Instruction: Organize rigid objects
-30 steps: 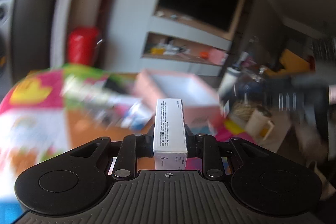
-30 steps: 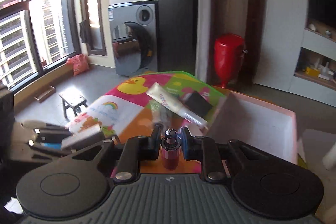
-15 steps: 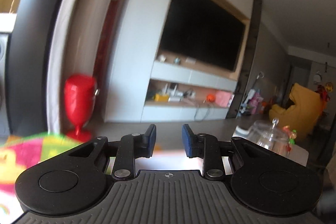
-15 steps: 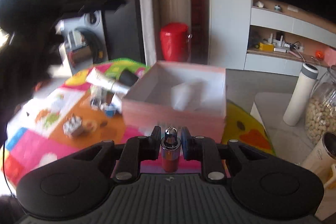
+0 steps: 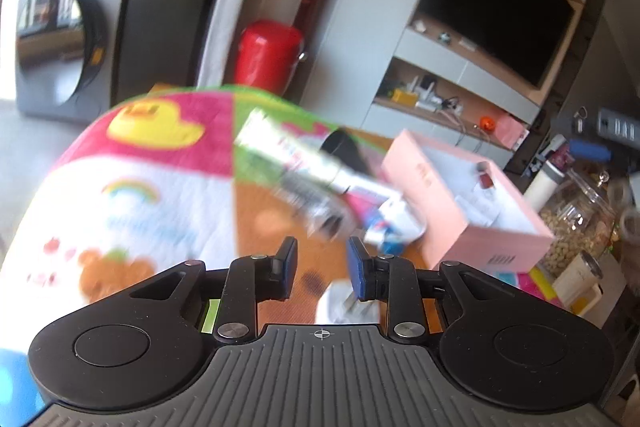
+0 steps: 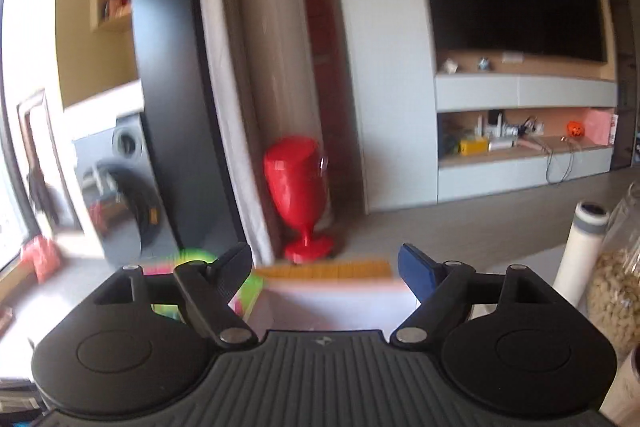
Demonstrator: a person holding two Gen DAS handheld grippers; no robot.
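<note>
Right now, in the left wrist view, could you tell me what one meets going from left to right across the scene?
Washing machine → red bin → silver tube → pink box → glass jar of nuts.

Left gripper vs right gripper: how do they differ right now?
The left gripper has a narrow gap between its jaws; the right gripper, whose jaws have just been opening, stands wide. The left gripper points down at the loose items on the colourful mat; the right gripper sits over the pink box, facing the room. Both are empty.
</note>
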